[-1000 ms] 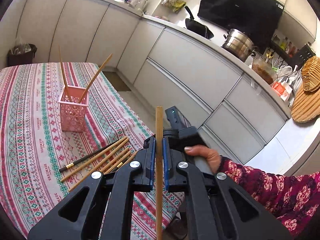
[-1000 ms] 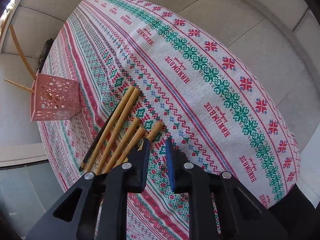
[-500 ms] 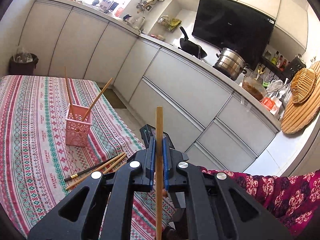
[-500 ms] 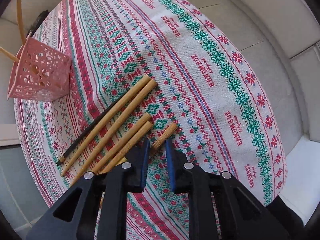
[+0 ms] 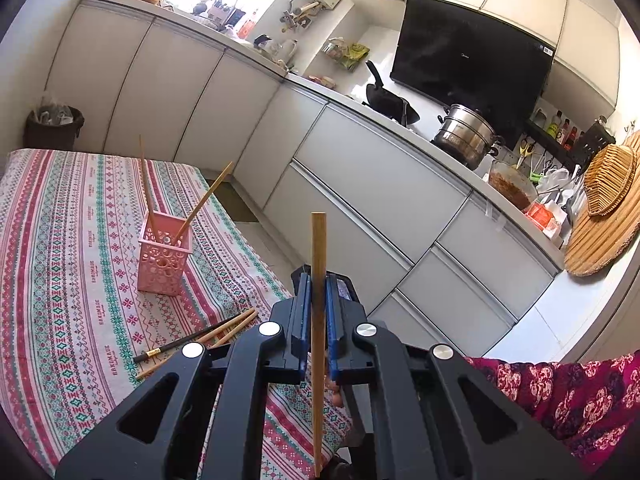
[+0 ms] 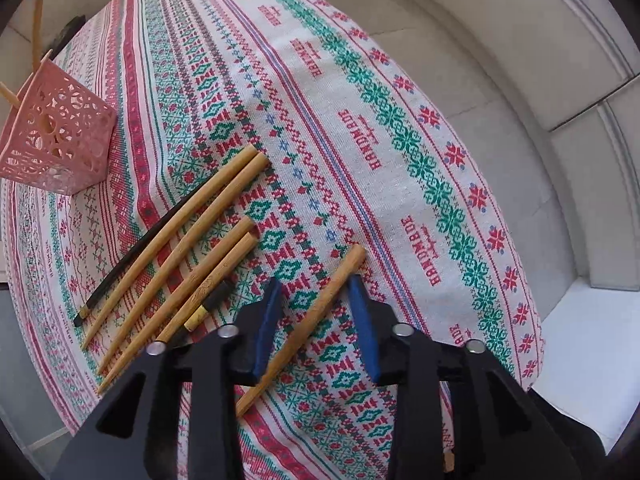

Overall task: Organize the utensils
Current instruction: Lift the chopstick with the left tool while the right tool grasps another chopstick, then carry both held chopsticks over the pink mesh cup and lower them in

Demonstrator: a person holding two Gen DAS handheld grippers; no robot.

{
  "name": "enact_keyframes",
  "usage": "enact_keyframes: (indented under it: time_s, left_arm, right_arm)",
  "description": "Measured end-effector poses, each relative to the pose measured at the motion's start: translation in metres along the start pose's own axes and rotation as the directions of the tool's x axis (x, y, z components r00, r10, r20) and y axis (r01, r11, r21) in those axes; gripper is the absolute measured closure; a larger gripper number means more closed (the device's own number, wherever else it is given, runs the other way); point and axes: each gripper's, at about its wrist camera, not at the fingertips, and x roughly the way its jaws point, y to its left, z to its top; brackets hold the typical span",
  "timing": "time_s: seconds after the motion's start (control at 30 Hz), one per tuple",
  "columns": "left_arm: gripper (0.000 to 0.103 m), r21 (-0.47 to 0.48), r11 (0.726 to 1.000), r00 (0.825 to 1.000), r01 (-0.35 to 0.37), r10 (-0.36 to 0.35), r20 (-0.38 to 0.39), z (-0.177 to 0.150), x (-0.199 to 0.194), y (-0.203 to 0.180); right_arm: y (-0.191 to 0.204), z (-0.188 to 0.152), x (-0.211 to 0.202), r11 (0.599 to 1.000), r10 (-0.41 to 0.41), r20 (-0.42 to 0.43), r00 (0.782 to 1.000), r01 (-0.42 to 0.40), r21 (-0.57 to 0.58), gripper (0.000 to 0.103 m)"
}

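Left gripper: clenched on one bamboo chopstick, which is held upright between the blue pads, above the table edge and well apart from the holder.
Right gripper: pointed down at the tablecloth; its jaws have just been opening and are now parted, with a lone chopstick lying flat on the cloth between them (no pad is seen pressing on it, so it is judged not yet grasped).
Holder: a pink perforated basket is stood on the cloth, and two chopsticks are already leaned inside it.
Left on the table: a loose bundle of four bamboo sticks and two dark ones is laid beside the lone stick, near the basket.
Done so far: two sticks are housed and one is lifted.
Remaining: most of the work is judged outstanding, since the carried stick, the lone stick and the whole bundle are yet to be dropped in.
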Motion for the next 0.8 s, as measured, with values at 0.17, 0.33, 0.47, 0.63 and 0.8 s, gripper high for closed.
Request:
enact_keyframes:
  time_s: [0.17, 0.33, 0.47, 0.63, 0.8]
  left_arm:
    - [0.096, -0.013, 1.000, 1.000, 0.002, -0.001, 0.010, 0.000, -0.006, 0.003]
    - [0.096, -0.020, 1.000, 1.000, -0.002, 0.002, 0.009, 0.001, -0.004, 0.004]
    - [0.096, -0.025, 1.000, 1.000, -0.006, 0.007, 0.006, 0.001, -0.003, 0.004]
    - [0.096, -0.038, 0.999, 1.000, -0.017, 0.017, 0.008, 0.001, -0.001, 0.007]
    - [0.096, -0.045, 0.999, 0.999, -0.028, 0.029, 0.028, 0.002, -0.001, 0.006]
  right_arm:
    - [-0.007, 0.001, -0.004, 0.989, 0.149, 0.021, 0.989, -0.149, 0.009, 0.095]
    - [-0.014, 0.017, -0.022, 0.990, 0.123, 0.031, 0.992, -0.120, -0.068, 0.095]
    - [-0.017, 0.024, -0.027, 0.990, 0.107, 0.031, 0.994, -0.103, -0.100, 0.095]
    - [-0.040, 0.019, -0.030, 0.982, 0.179, 0.063, 0.982, -0.174, -0.076, 0.095]
    - [-0.047, 0.002, -0.075, 0.960, 0.274, 0.208, 0.939, -0.253, -0.122, 0.095]
